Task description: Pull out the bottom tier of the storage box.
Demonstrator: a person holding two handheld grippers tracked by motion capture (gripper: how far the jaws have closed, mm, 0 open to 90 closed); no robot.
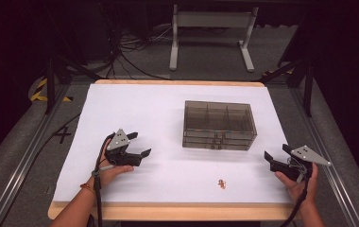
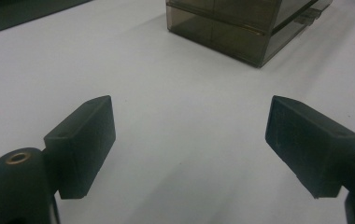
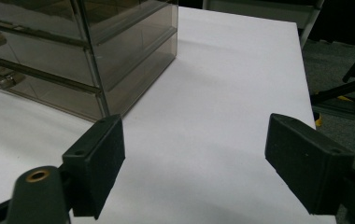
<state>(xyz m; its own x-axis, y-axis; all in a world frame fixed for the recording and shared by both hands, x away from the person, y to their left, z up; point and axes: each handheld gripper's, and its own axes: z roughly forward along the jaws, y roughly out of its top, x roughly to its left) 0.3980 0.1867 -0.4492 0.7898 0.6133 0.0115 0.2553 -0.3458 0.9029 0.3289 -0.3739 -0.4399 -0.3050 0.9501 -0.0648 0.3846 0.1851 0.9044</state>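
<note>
A smoky clear plastic drawer box stands on the white table top, right of centre. Its corner shows in the left gripper view, and its side with the drawer handles shows in the right gripper view. A small orange-brown piece lies on the white surface near the front edge. My left gripper rests low at the front left, open, with bare table between its jaws. At the front right edge my right gripper is open too, nothing between its jaws.
The table's right edge drops off close beside my right gripper, with dark floor and frame legs beyond. A white stand and cables sit on the floor behind the table.
</note>
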